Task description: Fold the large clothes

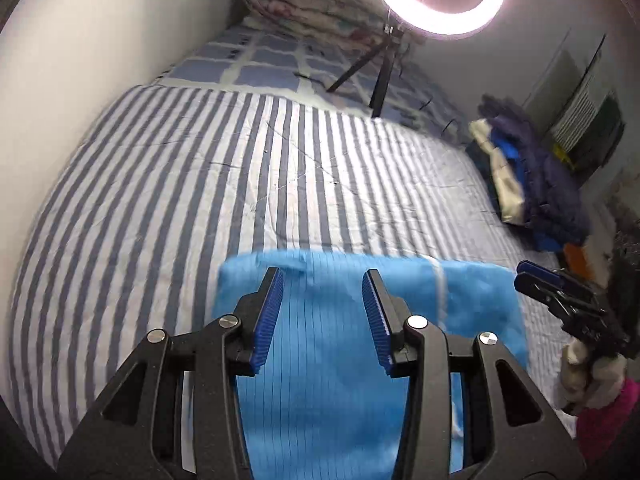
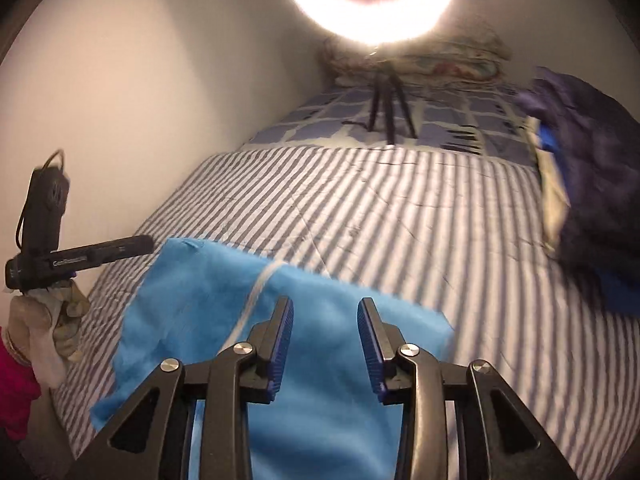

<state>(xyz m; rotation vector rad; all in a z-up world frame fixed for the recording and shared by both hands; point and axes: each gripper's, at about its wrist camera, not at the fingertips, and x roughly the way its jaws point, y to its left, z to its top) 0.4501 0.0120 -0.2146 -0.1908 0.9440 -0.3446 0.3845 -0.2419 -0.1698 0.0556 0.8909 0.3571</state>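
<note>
left gripper point(image 1: 323, 280) jaws apart, empty | right gripper point(image 2: 325, 312) likewise | risk: blue garment point(image 1: 332, 360) fold slips on sheet point(image 1: 160, 184) if snagged

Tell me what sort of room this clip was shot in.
Most likely a bedroom at home: a bed with a striped sheet, a rolled floral quilt at its far end, and a pile of clothes at the bed's edge.

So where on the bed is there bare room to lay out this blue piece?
Free: striped sheet between the wall and the clothes pile, beyond the blue garment. Crowded: right edge by the pile; far end holds the ring light tripod and rolled quilt.
</note>
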